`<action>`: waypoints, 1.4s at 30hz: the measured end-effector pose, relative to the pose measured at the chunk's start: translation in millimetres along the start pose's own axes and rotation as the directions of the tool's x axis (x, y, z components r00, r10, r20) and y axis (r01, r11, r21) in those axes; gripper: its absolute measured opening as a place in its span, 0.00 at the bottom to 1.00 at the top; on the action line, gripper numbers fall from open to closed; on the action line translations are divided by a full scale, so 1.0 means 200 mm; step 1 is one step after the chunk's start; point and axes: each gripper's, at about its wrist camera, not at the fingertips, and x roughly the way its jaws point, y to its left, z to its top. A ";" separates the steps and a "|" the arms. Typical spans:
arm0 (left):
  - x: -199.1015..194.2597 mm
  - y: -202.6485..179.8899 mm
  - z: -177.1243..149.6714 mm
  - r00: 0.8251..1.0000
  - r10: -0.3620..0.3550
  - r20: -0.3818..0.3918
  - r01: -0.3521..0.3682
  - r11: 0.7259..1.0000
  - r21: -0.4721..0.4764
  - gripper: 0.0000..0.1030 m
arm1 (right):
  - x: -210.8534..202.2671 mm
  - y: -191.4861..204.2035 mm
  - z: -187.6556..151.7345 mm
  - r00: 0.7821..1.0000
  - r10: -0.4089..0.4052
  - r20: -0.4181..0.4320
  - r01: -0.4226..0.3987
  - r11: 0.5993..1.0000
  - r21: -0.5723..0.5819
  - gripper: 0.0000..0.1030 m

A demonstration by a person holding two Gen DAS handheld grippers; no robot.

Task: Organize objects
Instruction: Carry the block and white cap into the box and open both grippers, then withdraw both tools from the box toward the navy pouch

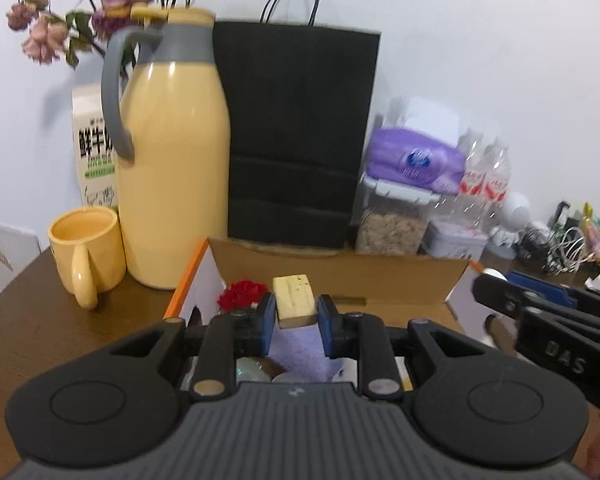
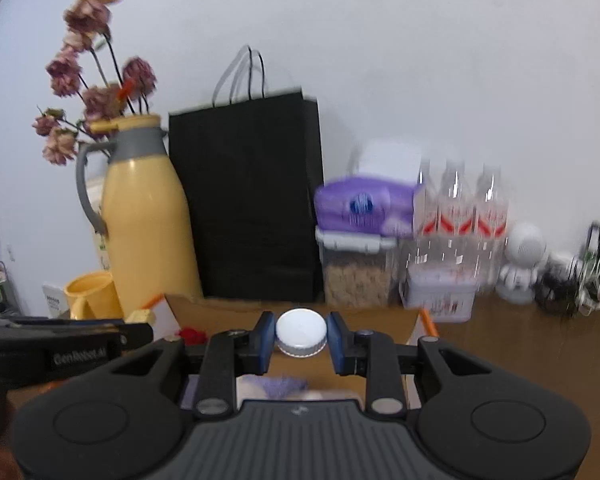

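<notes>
White wall and a crowded brown bench form the backdrop: a yellow thermos jug and matching mug are seen ahead and to the left of the left tool, a black paper bag straight ahead, and a purple tissue pack, clear bottles and a small white figurine ahead to the right. An open cardboard box is placed directly below and in front of both tools, with a red flower-like item and a lilac cloth inside it.

A pale yellow block is clamped between the blue pads of the left tool, its long axis running away from the tool and its far end tilted upward. A white ribbed bottle cap is gripped flat-side-up in the right tool. Both items are held clear above the box. The two tools are carried side by side, each visible at the edge of the other's view.

The coming move is judged to turn on the box lying just beneath and ahead of the pads; neither hand appears clearly nearer to it.
</notes>
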 end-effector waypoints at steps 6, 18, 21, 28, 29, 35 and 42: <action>0.05 -0.01 -0.05 0.999 0.016 -0.034 -0.015 1.000 0.024 0.23 | 0.05 -0.03 -0.04 0.999 0.016 -0.046 -0.015 1.000 0.007 0.26; -0.01 0.01 -0.06 0.995 0.085 0.042 -0.086 0.996 0.025 1.00 | 0.03 -0.08 -0.06 0.999 -0.005 -0.052 0.007 0.999 0.041 1.00; -0.01 0.02 -0.06 0.995 0.089 0.040 -0.090 0.996 0.020 1.00 | 0.03 -0.08 -0.06 0.998 -0.016 -0.058 0.018 0.999 0.048 1.00; -0.02 0.03 -0.06 0.995 0.092 0.034 -0.092 0.996 0.014 1.00 | 0.02 -0.08 -0.05 0.999 -0.018 -0.050 0.020 0.999 0.046 1.00; -0.03 0.03 -0.05 0.995 0.090 0.038 -0.090 0.996 0.013 1.00 | 0.01 -0.07 -0.05 0.999 -0.018 -0.048 0.020 0.999 0.044 1.00; -0.13 0.03 -0.04 0.995 0.068 0.077 -0.070 0.997 0.019 1.00 | -0.06 -0.05 -0.02 1.000 -0.017 -0.026 0.018 0.999 0.037 1.00; -0.26 0.06 -0.08 0.995 0.049 0.090 -0.053 0.998 0.039 1.00 | -0.23 0.00 -0.02 1.000 -0.021 0.017 0.021 1.000 -0.011 1.00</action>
